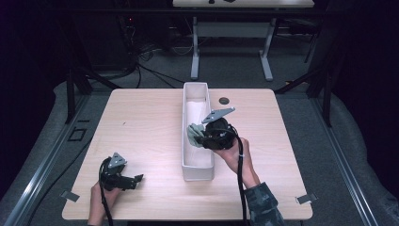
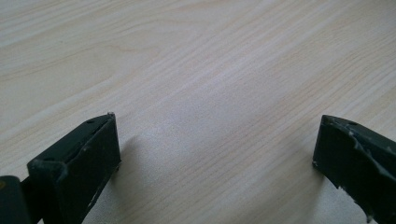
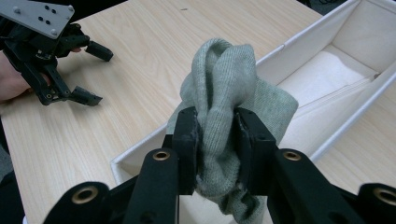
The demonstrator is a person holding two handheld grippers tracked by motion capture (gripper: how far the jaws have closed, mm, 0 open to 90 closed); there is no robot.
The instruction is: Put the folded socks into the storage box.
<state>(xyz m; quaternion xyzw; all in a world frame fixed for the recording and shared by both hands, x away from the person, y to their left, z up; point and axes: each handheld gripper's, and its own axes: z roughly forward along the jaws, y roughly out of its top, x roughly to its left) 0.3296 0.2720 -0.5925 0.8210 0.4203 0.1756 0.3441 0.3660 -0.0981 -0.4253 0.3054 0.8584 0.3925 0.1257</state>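
Observation:
A bunched grey-green knitted cloth (image 3: 224,93) is pinched between the jaws of my right gripper (image 3: 217,140), which is shut on it. In the high view that gripper (image 1: 201,134) holds the cloth (image 1: 194,134) over the middle of a long white fabric bin (image 1: 184,155). The bin (image 3: 322,135) has white folded cloth (image 3: 322,74) lying in its far part. My left gripper (image 1: 136,179) rests low over the wooden table near the front left, jaws wide apart, with bare tabletop between them in the left gripper view (image 2: 217,140). From the right gripper view the left gripper (image 3: 93,74) also stands open.
The wooden table (image 1: 141,127) has a dark round grommet (image 1: 224,100) near the far edge beside the bin. Metal clips (image 1: 69,196) sit at the front corners. Beyond the table are cables on the floor and another desk's legs (image 1: 195,47).

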